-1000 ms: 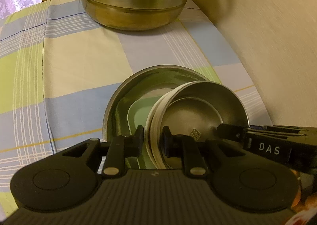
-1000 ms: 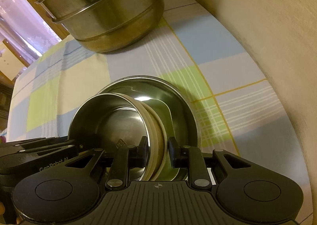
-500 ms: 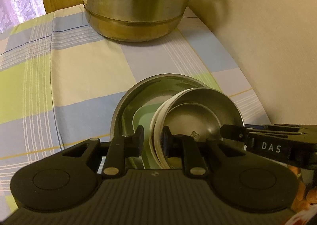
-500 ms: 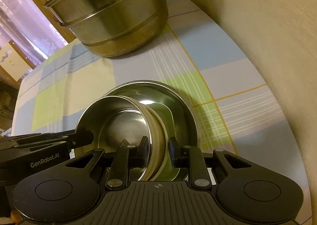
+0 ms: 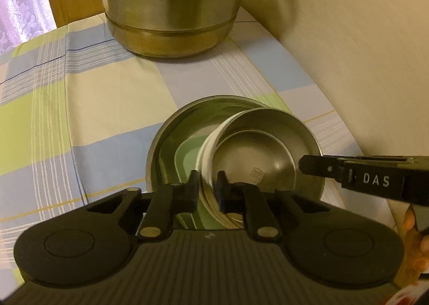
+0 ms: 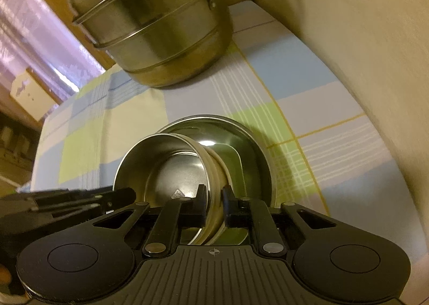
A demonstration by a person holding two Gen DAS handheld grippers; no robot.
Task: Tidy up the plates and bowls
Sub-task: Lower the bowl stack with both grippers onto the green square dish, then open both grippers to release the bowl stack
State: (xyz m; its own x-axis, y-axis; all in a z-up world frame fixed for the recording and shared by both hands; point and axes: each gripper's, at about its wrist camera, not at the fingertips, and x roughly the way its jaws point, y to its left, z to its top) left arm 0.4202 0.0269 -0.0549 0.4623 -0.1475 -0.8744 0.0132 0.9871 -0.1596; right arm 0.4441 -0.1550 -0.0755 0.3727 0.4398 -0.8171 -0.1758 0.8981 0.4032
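Observation:
A stack of nested bowls, steel inside point(image 5: 257, 154) and white outside, hangs between both grippers above a wide steel plate point(image 5: 171, 133) that holds a pale green dish point(image 5: 185, 160). My left gripper point(image 5: 207, 184) is shut on the stack's left rim. My right gripper point(image 6: 214, 197) is shut on the opposite rim of the same stack point(image 6: 171, 165). The steel plate point(image 6: 241, 130) lies under the stack in the right wrist view too. The stack's underside is hidden.
A large two-tier steel steamer pot point(image 5: 174, 10) stands at the back of the checked tablecloth point(image 5: 80, 90). A cream wall point(image 5: 362, 50) runs along the right side, close to the plate. A curtain point(image 5: 18, 2) hangs at the far left.
Both grippers have risen and drawn back with the bowl stack, which now sits higher above the steel plate. More of the steamer pot shows.

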